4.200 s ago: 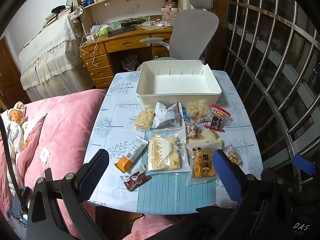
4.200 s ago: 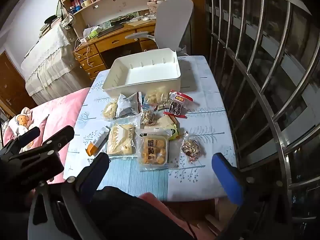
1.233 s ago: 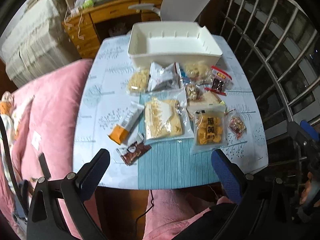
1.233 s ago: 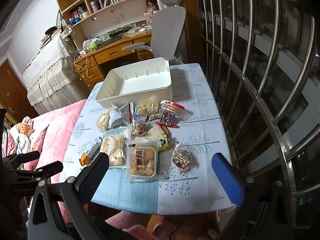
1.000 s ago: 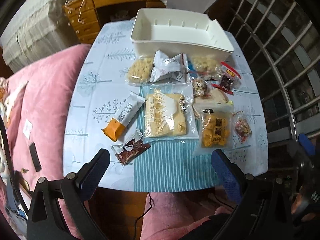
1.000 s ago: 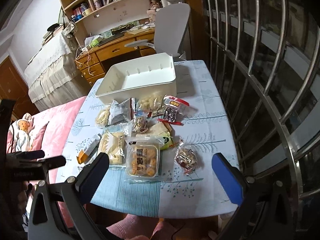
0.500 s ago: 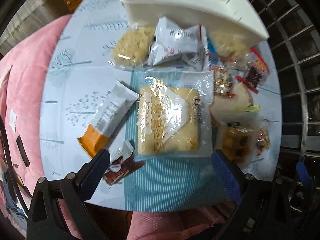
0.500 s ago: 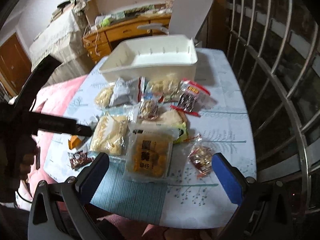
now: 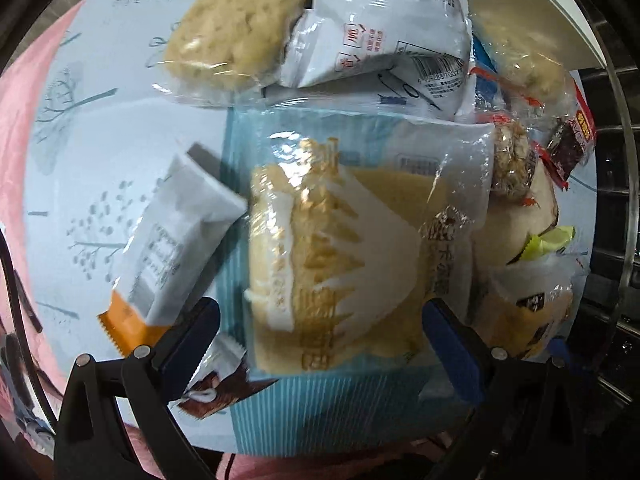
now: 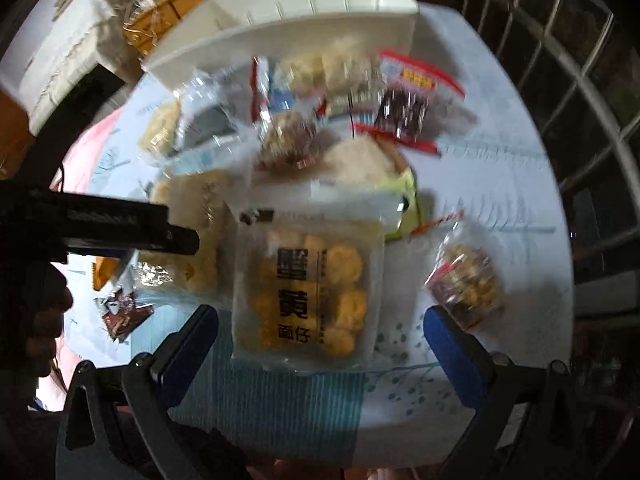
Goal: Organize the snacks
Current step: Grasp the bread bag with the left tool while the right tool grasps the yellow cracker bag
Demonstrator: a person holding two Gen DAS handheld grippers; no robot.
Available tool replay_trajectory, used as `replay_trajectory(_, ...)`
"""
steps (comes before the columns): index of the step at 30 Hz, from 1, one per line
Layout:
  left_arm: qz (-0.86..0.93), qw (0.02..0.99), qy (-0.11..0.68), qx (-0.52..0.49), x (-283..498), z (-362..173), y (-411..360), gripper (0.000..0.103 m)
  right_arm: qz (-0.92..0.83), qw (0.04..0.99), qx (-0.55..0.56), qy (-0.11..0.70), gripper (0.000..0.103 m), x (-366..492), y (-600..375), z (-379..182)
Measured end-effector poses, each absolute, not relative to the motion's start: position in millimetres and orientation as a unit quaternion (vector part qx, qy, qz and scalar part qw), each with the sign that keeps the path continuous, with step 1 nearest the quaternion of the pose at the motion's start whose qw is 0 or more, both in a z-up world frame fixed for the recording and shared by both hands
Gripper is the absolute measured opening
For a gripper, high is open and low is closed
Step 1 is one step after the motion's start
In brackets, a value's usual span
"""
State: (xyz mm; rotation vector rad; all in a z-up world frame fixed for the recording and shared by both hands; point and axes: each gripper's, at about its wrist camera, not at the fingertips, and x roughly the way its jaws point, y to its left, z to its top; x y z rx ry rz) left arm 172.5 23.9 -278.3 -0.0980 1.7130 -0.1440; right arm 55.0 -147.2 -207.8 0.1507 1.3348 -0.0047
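Snacks lie in a crowded, overlapping heap on the desk (image 9: 100,152). Nearest, the left claw (image 9: 320,332), its fingers spread apart, straddles the clear-wrapped cake pack (image 9: 340,264); the right claw (image 10: 320,336), also apart, frames the yellow cookie bag (image 10: 308,292). Slippery film may slide free, or neighbouring packets get dragged. Farthest, the white bin (image 10: 304,20) waits, apparently empty.

- left gripper (image 9: 320,344): black angular arms, blue ribbed pads (image 9: 450,344), silver screws along each arm.
- right gripper (image 10: 320,344): same black frame, blue pads, round silver screws near the pad bases.
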Motion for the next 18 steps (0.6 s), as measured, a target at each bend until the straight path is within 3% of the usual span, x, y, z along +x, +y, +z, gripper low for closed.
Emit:
replay_trajectory(8, -0.086, 0.637, 0.764, -0.059, 191, -301, 14, 0.103, -0.011, 0.765, 0.067, 0.640, 0.102, 64, -137, -230)
replay_trajectory(18, -0.059, 0.645, 0.762, -0.010, 206, -317, -34, 0.103, -0.031, 0.761, 0.052, 0.646, 0.102, 73, -127, -246)
